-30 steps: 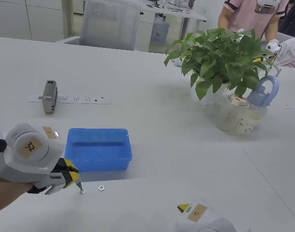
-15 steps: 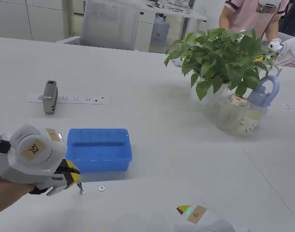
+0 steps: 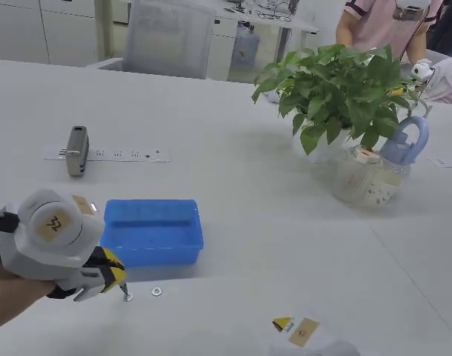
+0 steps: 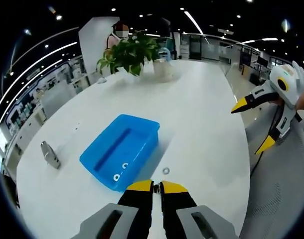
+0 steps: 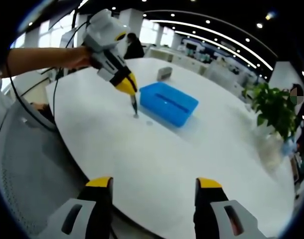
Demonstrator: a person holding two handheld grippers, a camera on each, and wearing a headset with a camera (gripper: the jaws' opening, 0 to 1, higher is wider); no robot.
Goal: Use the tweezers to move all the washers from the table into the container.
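The left gripper (image 3: 116, 278) is at the lower left of the head view, low over the white desk (image 3: 285, 222), with a hand and forearm behind it. Its jaws are closed to a narrow gap and pinch a pair of slim metal tweezers (image 3: 125, 291), which point steeply downward. The tweezer tip is at the desk surface. One small flat metal washer (image 3: 157, 291) lies on the desk just beside the tip and apart from it, in front of the near wall of the rectangular blue plastic container (image 3: 148, 252). In the left gripper view, two more washers (image 4: 117, 177) lie inside the container at its near end. I cannot tell whether the tweezer tips hold anything. The right gripper (image 5: 154, 181) is near the front edge of the desk, well apart from the container. Its jaws stand wide and hold nothing. Farther back on the desk are a white power strip (image 3: 118, 154) with a grey box-shaped device (image 3: 77, 148) at its left end. At the far right are a leafy green plant in a white pot (image 3: 337, 85) and a clear jar with a blue handle (image 3: 370, 174).
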